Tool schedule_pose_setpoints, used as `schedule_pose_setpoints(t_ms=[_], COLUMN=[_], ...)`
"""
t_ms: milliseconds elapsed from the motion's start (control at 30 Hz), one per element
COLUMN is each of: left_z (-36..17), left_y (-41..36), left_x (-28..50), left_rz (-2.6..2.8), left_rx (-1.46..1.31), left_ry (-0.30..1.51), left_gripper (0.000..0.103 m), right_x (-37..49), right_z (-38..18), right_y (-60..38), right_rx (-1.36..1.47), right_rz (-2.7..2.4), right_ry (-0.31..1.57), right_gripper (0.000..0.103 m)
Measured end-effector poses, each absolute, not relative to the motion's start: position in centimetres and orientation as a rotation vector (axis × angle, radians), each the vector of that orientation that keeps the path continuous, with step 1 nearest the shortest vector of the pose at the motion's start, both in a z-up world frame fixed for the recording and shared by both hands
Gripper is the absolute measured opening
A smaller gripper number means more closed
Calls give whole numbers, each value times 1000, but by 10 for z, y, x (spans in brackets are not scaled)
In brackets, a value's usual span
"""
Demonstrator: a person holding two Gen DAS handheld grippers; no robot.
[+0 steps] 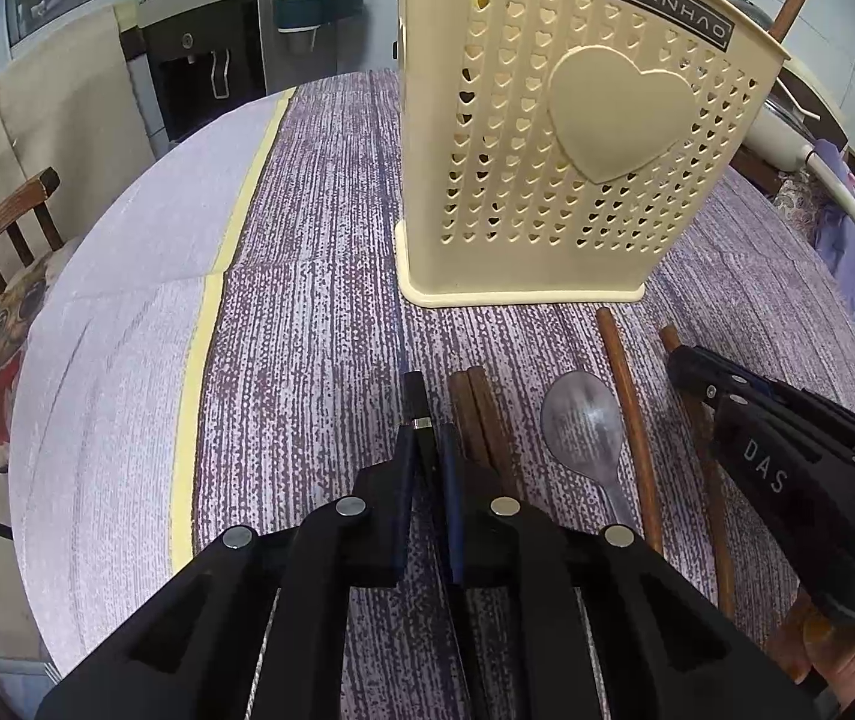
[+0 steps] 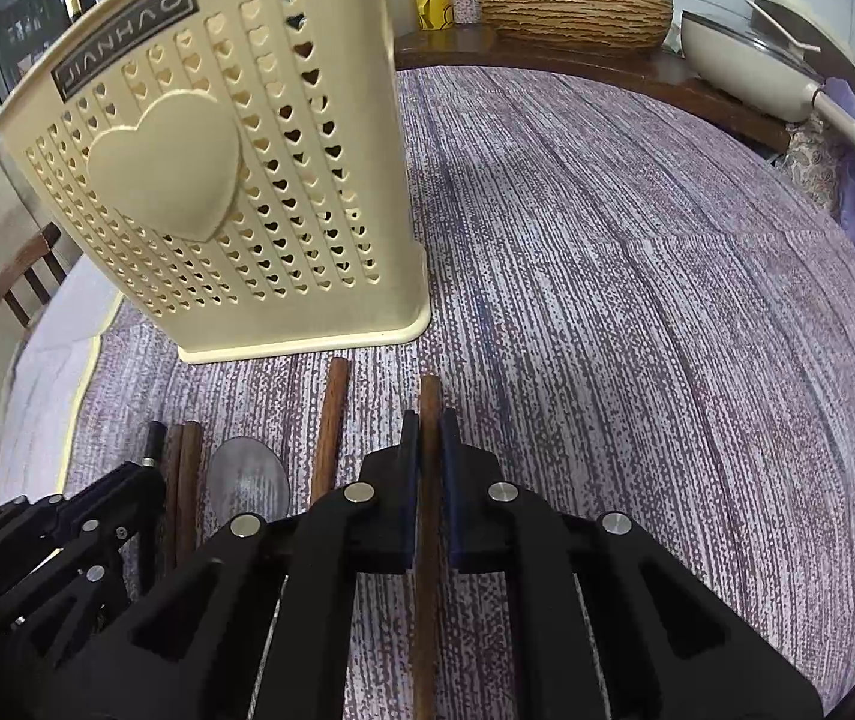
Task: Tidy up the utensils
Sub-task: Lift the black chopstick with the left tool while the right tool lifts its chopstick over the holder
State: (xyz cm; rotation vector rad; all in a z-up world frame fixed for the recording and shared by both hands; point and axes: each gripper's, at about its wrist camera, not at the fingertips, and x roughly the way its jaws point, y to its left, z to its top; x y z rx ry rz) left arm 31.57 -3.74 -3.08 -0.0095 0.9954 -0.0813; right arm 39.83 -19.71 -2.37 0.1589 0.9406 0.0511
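A cream perforated utensil holder (image 1: pixel 553 138) with a heart stands on the purple tablecloth; it also shows in the right wrist view (image 2: pixel 217 180). In front of it lie a black chopstick (image 1: pixel 415 399), a pair of brown chopsticks (image 1: pixel 475 414), a clear plastic spoon (image 1: pixel 583 426) and two more brown chopsticks (image 1: pixel 628 414). My left gripper (image 1: pixel 427 450) is shut on the black chopstick, low at the table. My right gripper (image 2: pixel 429 438) is shut on the rightmost brown chopstick (image 2: pixel 429 396); it also shows in the left wrist view (image 1: pixel 682 360).
A wooden chair (image 1: pixel 7 228) stands at the table's left edge. A woven basket (image 2: pixel 571 9), a yellow cup (image 2: pixel 434 9) and a white pan (image 2: pixel 751 72) sit on a wooden ledge behind the table. A water dispenser (image 1: pixel 199 36) stands far left.
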Motion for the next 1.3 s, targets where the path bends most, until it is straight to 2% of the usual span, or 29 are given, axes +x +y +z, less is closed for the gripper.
schedule_pose_setpoints(t_ms=[367, 733, 933, 1300], left_z=[-12, 66, 91, 108], left_y=[-27, -18, -13, -5], left_x=[305, 259, 240, 227], left_rz=[-141, -233, -276, -290], left_rx=[-89, -106, -80, -66], left_ry=[942, 747, 684, 647], left_gripper=[9, 9, 9, 8], right_x=[374, 311, 278, 256], right_z=[7, 91, 124, 144], right_y=[-219, -237, -252, -261], right_rx=[247, 213, 194, 181], right_rz=[147, 255, 307, 332], right_ry=[842, 649, 593, 557], right_gripper=[8, 8, 8, 8])
